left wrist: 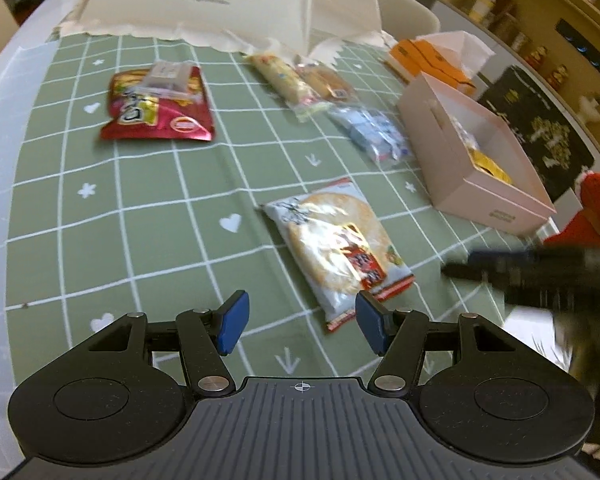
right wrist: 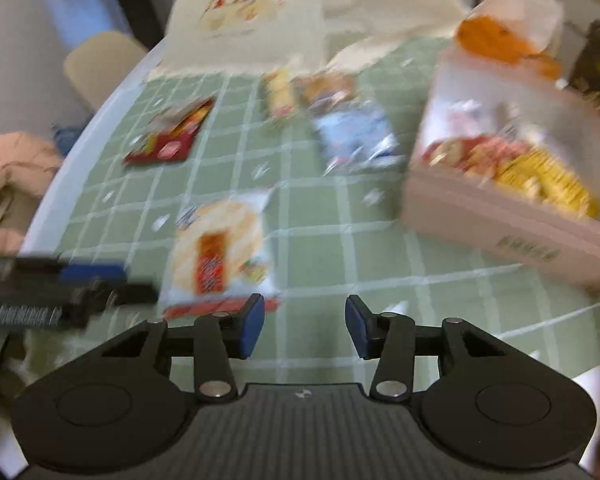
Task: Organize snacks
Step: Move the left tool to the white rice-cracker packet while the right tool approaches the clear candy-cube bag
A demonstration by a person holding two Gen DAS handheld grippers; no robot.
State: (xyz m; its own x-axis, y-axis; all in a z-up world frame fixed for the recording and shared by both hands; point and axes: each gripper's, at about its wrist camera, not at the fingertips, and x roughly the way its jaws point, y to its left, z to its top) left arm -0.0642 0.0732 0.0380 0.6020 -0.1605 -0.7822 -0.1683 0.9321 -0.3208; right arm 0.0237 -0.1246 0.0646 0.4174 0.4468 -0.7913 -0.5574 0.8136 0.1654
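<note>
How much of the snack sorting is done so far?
Partly done: the pink box already holds a few packets. Neither the left gripper nor the right gripper holds anything. Still on the tablecloth: rice cracker pack, red bag, and three small packets.

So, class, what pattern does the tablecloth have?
The tablecloth is green with a white grid, hearts and flowers; clearest in the left wrist view.

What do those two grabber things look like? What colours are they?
Both look alike. The left gripper has two blue pads on thin black link arms with silver pins, two big round black discs, and a ribbed dark grey body marked with a small white crosshair. The right gripper is the same: blue pads, black arms, silver pins, ribbed grey body. No hands or sleeves are clearly visible.
</note>
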